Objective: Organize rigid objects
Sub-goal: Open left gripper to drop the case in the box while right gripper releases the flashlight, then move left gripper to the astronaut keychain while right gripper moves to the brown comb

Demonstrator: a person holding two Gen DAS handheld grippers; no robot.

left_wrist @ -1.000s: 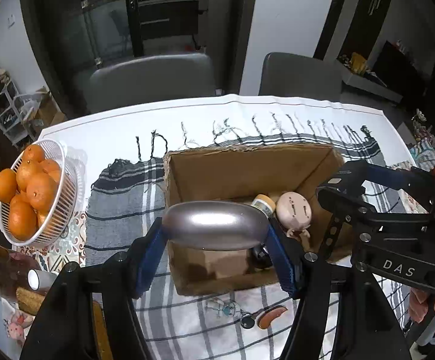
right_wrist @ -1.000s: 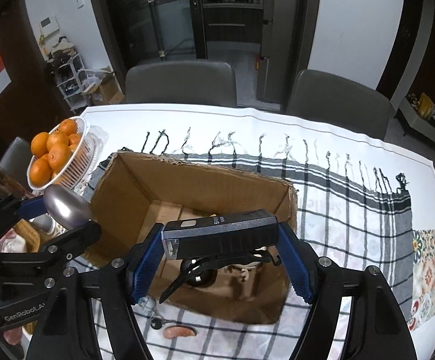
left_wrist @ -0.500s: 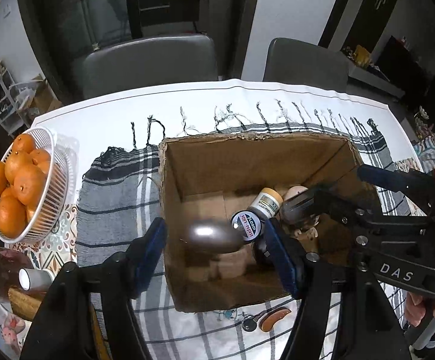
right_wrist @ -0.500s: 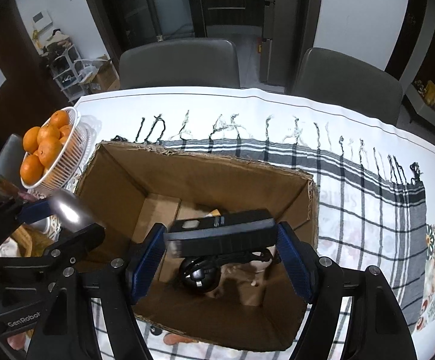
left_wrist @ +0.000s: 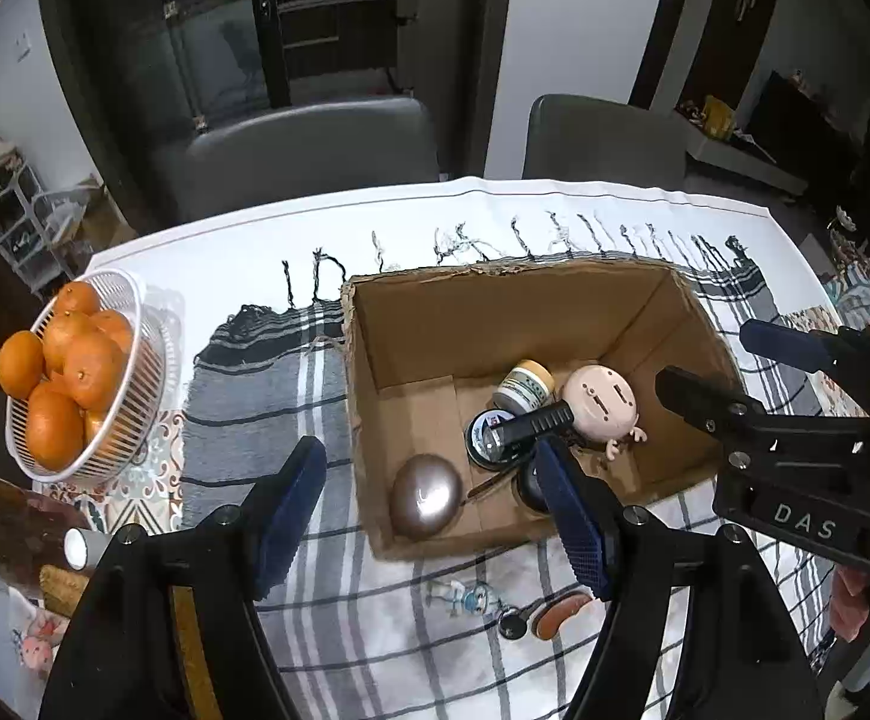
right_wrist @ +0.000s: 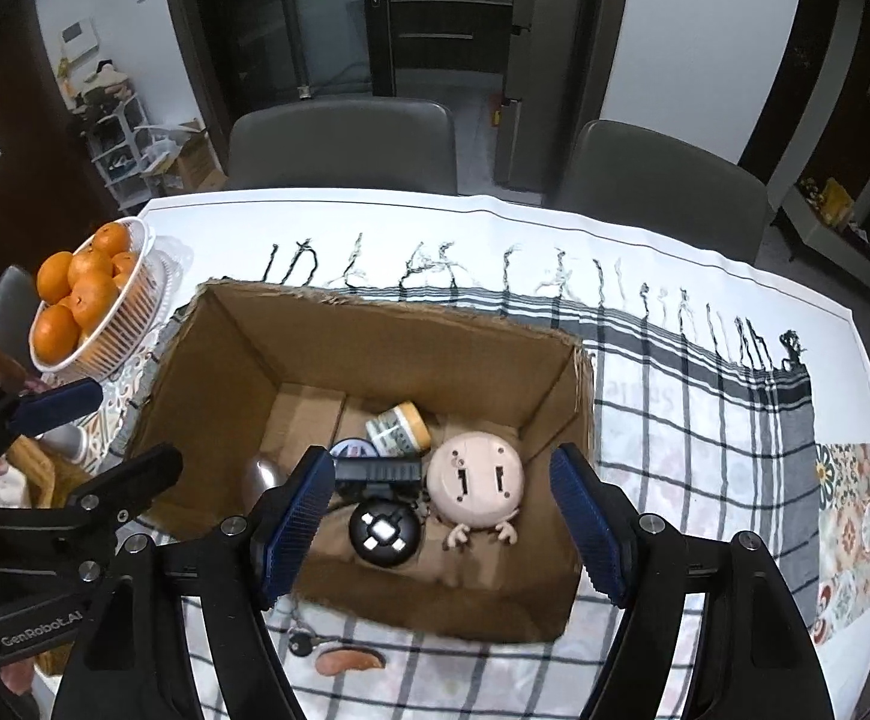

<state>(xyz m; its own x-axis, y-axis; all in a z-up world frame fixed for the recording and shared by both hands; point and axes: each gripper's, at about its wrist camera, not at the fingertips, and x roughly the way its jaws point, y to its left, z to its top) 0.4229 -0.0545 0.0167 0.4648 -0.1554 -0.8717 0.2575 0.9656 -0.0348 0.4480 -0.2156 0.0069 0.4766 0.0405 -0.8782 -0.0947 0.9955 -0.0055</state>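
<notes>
Now the silver egg (left_wrist: 425,496) and black flashlight (right_wrist: 378,471) lie dropped inside the box (left_wrist: 465,324).

Fruit basket (left_wrist: 135,360) left of box (left_wrist: 495,312)

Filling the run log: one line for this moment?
left gripper: open, empty | right gripper: open, empty | silver oval, black device: in cardboard box

An open cardboard box (right_wrist: 375,360) sits on a checked cloth (right_wrist: 705,420) on the desk (right_wrist: 495,216). Inside lie a pale round-headed figurine (right_wrist: 476,483), a small jar (right_wrist: 400,429), a black device (right_wrist: 378,471) and a silver egg-shaped object (right_wrist: 261,474). The right tool (right_wrist: 435,516) hovers above, blue pads apart, empty. A basket of oranges (right_wrist: 84,300) stands left.
</notes>
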